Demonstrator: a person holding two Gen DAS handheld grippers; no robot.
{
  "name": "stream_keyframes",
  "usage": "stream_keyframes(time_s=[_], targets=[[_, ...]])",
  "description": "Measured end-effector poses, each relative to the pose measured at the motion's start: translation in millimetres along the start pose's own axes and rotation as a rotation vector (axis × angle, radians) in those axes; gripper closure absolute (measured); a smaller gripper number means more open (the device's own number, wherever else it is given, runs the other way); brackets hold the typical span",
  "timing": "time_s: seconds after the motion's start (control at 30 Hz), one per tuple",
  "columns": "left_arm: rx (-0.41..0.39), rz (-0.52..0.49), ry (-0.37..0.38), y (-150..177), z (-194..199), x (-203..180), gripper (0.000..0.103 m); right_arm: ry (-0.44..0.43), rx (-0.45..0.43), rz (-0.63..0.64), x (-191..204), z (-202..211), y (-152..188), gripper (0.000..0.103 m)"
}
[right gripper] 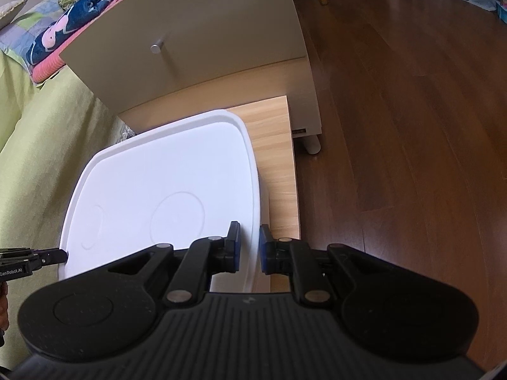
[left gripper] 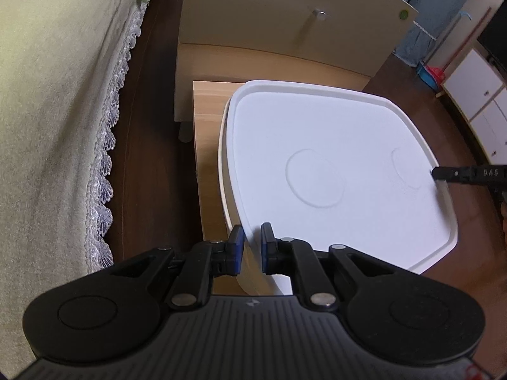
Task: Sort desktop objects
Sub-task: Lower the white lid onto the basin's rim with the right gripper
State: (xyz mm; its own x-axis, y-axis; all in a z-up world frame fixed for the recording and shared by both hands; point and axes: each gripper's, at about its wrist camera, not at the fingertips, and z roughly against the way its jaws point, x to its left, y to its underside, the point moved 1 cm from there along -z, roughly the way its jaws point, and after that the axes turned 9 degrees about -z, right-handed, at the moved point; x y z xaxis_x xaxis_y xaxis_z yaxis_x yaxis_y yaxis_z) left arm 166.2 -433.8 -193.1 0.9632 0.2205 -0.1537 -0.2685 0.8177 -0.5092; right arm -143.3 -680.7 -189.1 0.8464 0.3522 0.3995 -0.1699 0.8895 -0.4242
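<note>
Left gripper [left gripper: 252,248] straddles near-left rim of white lid [left gripper: 332,158], right gripper [right gripper: 249,247] right rim; both narrow, grip unconfirmed. Lid sits on box on wooden table [right gripper: 272,133]. Likely light, stiff, slick plastic; take opposite rims.

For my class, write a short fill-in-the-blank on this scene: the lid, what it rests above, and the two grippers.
1. The large lid is coloured ____.
2. The lid's top has ____ round raised rings moulded into it.
3. The left gripper and the right gripper straddle ____ edges of the lid.
4. Behind the lid, the cream drawer front carries one metal ____.

Missing words: white; two; opposite; knob
</note>
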Motion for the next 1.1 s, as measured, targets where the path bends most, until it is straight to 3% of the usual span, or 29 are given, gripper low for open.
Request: stream_keyframes(time_s=[0.87, 1.0, 1.07, 1.1], targets=[[-0.011, -0.018, -0.011, 2, 7, 2, 0.092, 0.018, -0.01, 0.011, 5, 6, 11, 0.087], [0.0, -0.022, -0.014, 6, 7, 1, 0.092, 0.031, -0.007, 0.008, 5, 6, 14, 0.079], [0.001, -0.026, -0.019, 8, 10, 0, 0.087, 0.038, -0.006, 0.009, 5, 6, 15, 0.073], [0.002, -0.029, -0.022, 8, 11, -1, 0.078, 0.04, -0.004, 0.01, 6, 6, 16, 0.071]])
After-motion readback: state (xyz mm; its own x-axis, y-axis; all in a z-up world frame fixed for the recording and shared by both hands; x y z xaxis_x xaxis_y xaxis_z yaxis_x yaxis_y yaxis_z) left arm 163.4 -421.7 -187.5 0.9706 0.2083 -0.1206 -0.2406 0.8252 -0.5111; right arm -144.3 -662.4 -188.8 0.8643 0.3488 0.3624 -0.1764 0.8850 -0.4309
